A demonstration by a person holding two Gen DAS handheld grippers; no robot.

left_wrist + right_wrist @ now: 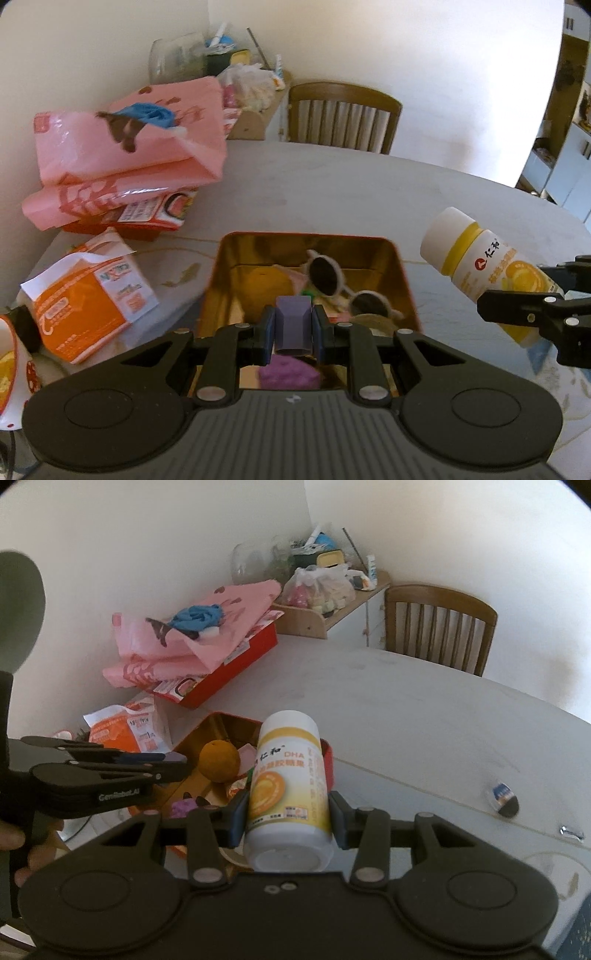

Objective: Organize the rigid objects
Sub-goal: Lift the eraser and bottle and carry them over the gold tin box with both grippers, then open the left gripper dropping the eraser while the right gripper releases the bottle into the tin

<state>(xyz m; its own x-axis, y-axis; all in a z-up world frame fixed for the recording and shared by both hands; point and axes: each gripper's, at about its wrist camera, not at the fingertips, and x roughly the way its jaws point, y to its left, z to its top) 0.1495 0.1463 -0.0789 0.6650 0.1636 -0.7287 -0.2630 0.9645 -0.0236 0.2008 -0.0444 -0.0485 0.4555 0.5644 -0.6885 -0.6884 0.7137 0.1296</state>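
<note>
A pale worktop (424, 716) by white walls carries an open tin (402, 273); the left hand-held gripper (293, 328) clamps a purple block (293, 321), the right hand-held gripper (288, 816) a bottle (288, 786)

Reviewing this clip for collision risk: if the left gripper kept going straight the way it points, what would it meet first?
Probably the white sunglasses inside the open tin. The left gripper, shut on a purple block, points over the tin's contents; depth is unclear, so the tin's far wall could come first.

- The tin (404, 284) is seen as glossy gold metal inside.
- The bottle (288, 794) is seen as smooth white plastic with a glossy yellow label.
- The chair (439, 624) is made of varnished wood.
- The bag (125, 147) is seen as thin, crinkled pink plastic.
</note>
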